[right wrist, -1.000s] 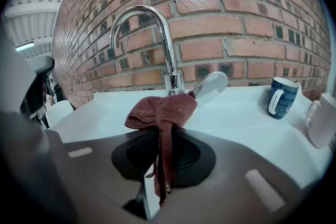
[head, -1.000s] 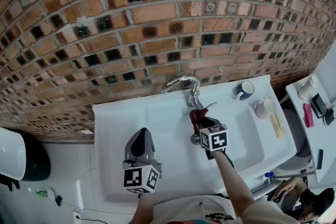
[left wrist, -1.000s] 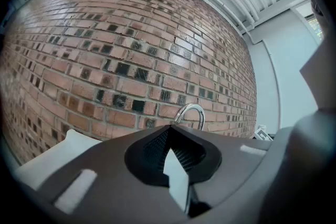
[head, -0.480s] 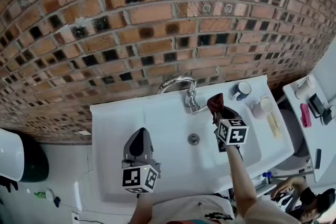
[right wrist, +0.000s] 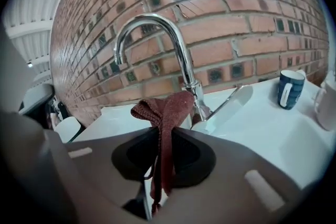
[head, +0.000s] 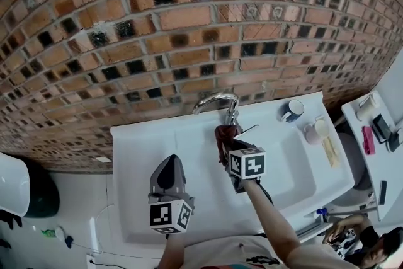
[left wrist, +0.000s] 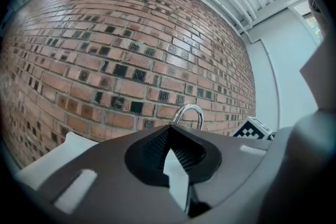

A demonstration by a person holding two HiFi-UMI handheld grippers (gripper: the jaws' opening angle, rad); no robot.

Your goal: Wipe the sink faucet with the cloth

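The left hand-held gripper (head: 169, 165) hangs over the left part of the white sink (head: 141, 148), well apart from the faucet (head: 217, 99). In its own view (left wrist: 170, 134) the jaws stand together at the tips with nothing between them, and the faucet's arch (left wrist: 190, 112) shows just beyond and above the tips, with the brick wall (left wrist: 115, 55) behind.

To its right, the right hand-held gripper (head: 230, 147) reaches over the basin toward the base of the faucet. Its jaws are closed on a dark red cloth (head: 225, 134). In the right gripper view (right wrist: 163, 131) the cloth (right wrist: 165, 110) is pinched in a narrow fold between the jaws. Its bunched top rises past the tips and its loose end hangs down inside them.

That bunch sits right in front of the lower stem of the faucet (right wrist: 173, 44) and seems to touch it, while the chrome arch curves up and over to the left of the jaws. The white lever (right wrist: 226, 107) slants away just right of the tips.

Farther right, on the sink's rim, a dark blue mug (right wrist: 290, 88) stands upright, well apart from this gripper. A pale cup (head: 313, 131) stands on the rim near the mug.
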